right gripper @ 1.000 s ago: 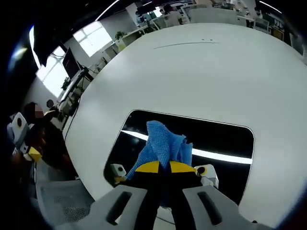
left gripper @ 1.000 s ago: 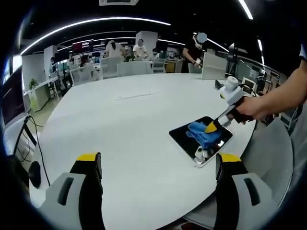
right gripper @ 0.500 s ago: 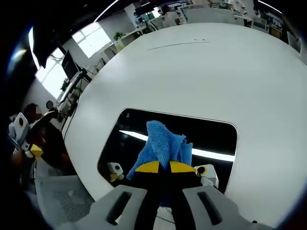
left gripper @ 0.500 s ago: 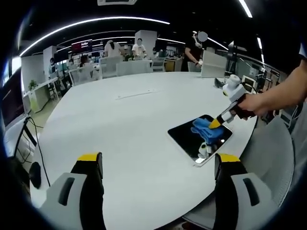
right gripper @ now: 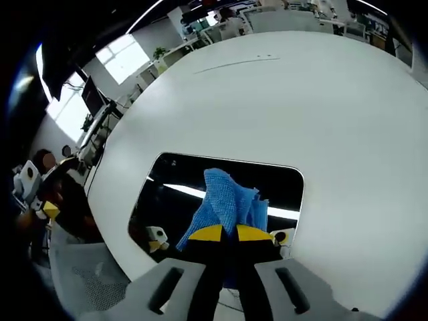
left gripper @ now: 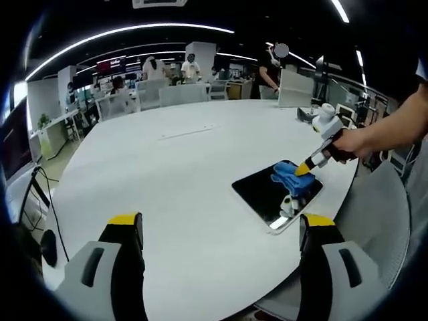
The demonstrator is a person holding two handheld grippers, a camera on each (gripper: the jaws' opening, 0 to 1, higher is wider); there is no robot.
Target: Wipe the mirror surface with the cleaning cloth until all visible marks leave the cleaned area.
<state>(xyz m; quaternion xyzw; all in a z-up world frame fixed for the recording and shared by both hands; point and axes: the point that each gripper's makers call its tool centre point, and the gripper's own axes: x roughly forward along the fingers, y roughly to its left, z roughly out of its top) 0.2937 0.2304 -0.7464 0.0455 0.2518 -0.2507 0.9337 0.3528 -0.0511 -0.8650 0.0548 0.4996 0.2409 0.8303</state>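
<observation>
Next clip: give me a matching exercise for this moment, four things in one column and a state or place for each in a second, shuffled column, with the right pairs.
Things:
1. cleaning cloth
2. mirror
3. left gripper
4. right gripper

States or places:
A. open, holding nothing, above the white table
B. lying flat near the table's edge, dark and reflective
C. blue, bunched up on the mirror
D. shut on the cloth, pressing it to the glass

Pairs: 1-C, 2-B, 3-A, 4-D
</observation>
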